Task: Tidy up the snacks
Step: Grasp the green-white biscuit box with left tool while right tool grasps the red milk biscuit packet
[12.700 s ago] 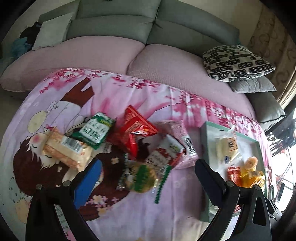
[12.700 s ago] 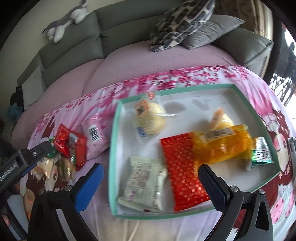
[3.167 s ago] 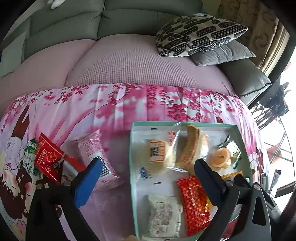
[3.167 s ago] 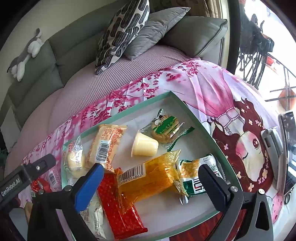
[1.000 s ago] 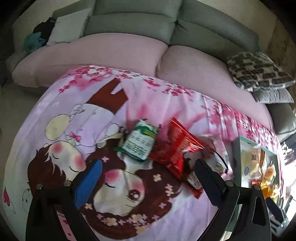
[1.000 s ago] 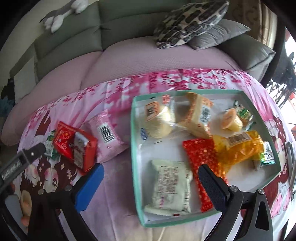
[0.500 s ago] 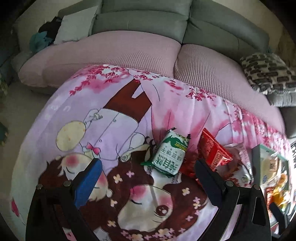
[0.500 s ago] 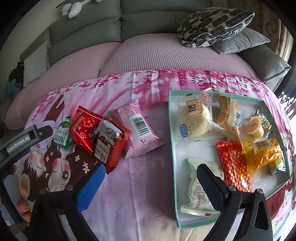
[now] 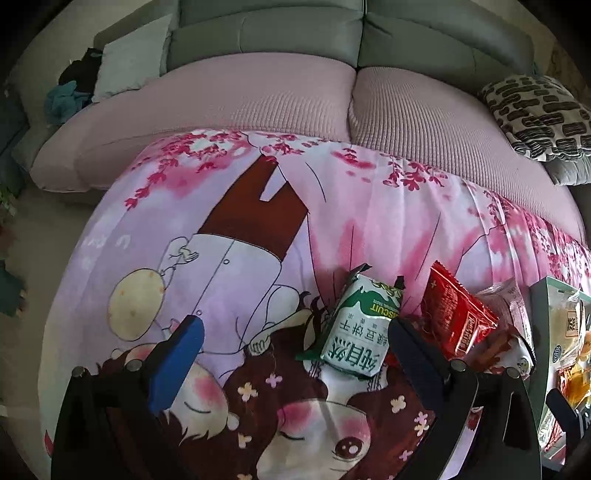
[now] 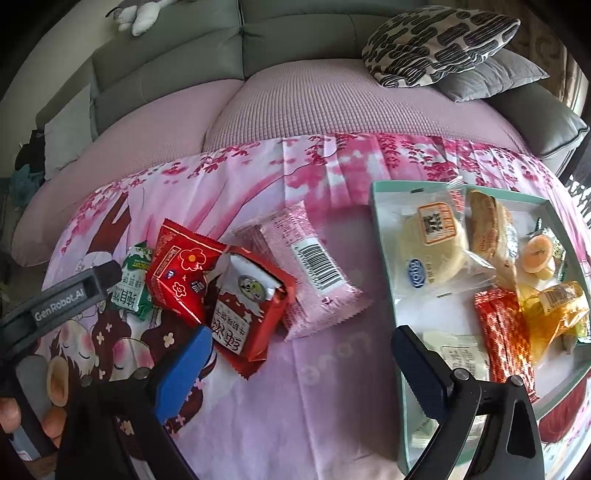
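Four snacks loose: green biscuit pack now closer, just beyond your left gripper, jaws wide, empty.
Right view: right gripper spread, empty; tray has shifted right, partly filled.

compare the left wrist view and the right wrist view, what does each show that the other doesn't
Only the left wrist view: the open left claw from behind, and the green packet's full front.

Only the right wrist view: the open right claw, the plush toy, the whole tray with its snacks, and the pink packet's barcode.

Both: green packet, red packet, patterned pillow, sofa.
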